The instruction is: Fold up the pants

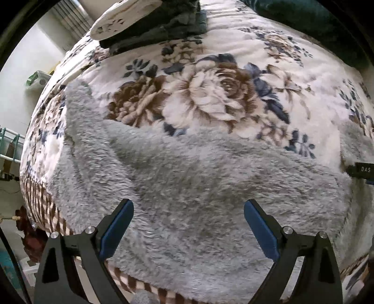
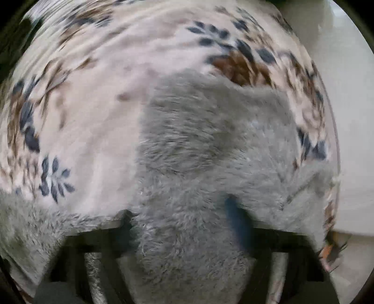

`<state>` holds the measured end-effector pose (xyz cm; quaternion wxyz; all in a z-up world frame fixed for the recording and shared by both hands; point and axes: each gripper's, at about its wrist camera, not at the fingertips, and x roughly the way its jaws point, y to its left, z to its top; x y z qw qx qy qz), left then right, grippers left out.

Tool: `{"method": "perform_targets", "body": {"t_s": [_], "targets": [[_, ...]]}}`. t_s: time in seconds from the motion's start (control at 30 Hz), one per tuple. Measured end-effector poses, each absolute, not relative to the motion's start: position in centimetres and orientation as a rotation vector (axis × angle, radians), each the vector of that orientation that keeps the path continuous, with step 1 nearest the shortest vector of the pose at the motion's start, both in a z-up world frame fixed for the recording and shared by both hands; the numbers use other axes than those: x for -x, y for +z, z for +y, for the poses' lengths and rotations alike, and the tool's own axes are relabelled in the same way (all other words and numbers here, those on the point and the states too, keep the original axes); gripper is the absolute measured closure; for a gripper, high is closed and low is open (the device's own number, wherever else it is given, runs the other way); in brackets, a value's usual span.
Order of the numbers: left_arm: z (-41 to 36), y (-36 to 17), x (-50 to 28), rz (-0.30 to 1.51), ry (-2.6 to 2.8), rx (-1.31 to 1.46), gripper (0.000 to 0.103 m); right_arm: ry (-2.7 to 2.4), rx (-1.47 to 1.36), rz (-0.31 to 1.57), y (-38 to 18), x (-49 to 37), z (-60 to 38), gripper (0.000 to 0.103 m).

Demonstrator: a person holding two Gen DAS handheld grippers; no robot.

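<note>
The grey fleece pants (image 1: 198, 182) lie spread across a bed covered by a floral blanket (image 1: 210, 93), its pale cloth printed with brown roses and blue leaves. In the left wrist view one leg of the pants runs up toward the far left, while the broad body of the garment fills the near part of the bed, reaching its striped edge. The left hand-held gripper (image 1: 188, 224) hangs above this grey pile with its jaws spread wide, the blue pads (image 1: 116, 231) well apart and nothing between them. Farther back on the bed a dark green garment (image 1: 163, 28) lies under a white patterned cushion (image 1: 121, 18). At the right rim of that view a small black tag (image 1: 361, 169) sticks out beside the fleece. In the blurred right wrist view, the right hand-held gripper (image 2: 180, 219) is clenched on a thick bunch of the pants (image 2: 210, 140), fleece bulging between and over its fingers (image 2: 236, 217), and the garment stretches away over the blanket (image 2: 93, 117).
</note>
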<state>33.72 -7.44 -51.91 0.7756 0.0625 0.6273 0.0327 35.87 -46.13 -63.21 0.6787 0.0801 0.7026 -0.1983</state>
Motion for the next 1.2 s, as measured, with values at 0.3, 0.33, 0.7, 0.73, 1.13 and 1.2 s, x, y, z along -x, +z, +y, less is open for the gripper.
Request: {"method": "perform_targets", "body": {"t_s": [0.3, 0.33, 0.7, 0.73, 1.13, 1.2], "targets": [[-10.8, -50.2, -30.3, 1.367, -0.021, -0.095, 0.007, -0.742, -0.871, 1.235, -57.6, -17.7, -57.6, 0.09], [-11.2, -50.3, -29.9, 1.373, -0.031, -0.097, 0.007, -0.753, -0.92, 1.228, -58.2, -16.1, -58.2, 0.089], [-14.9, -52.1, -29.7, 1.402, -0.096, -0.165, 0.007, -0.754, -1.097, 1.09, -60.6, -11.0, -60.7, 0.049], [-15.2, -52.2, -29.8, 1.401, -0.099, -0.166, 0.007, -0.769, -1.089, 1.059, -60.0, -10.8, -61.0, 0.048], [-16.5, -52.5, -30.3, 1.382, -0.086, -0.179, 0.007, -0.884, -0.859, 1.163, -59.9, -13.3, -64.4, 0.097], [-15.8, -52.0, -30.6, 1.381, -0.074, -0.163, 0.007, -0.954, -0.912, 1.157, -60.3, -12.2, -65.9, 0.097]]}}
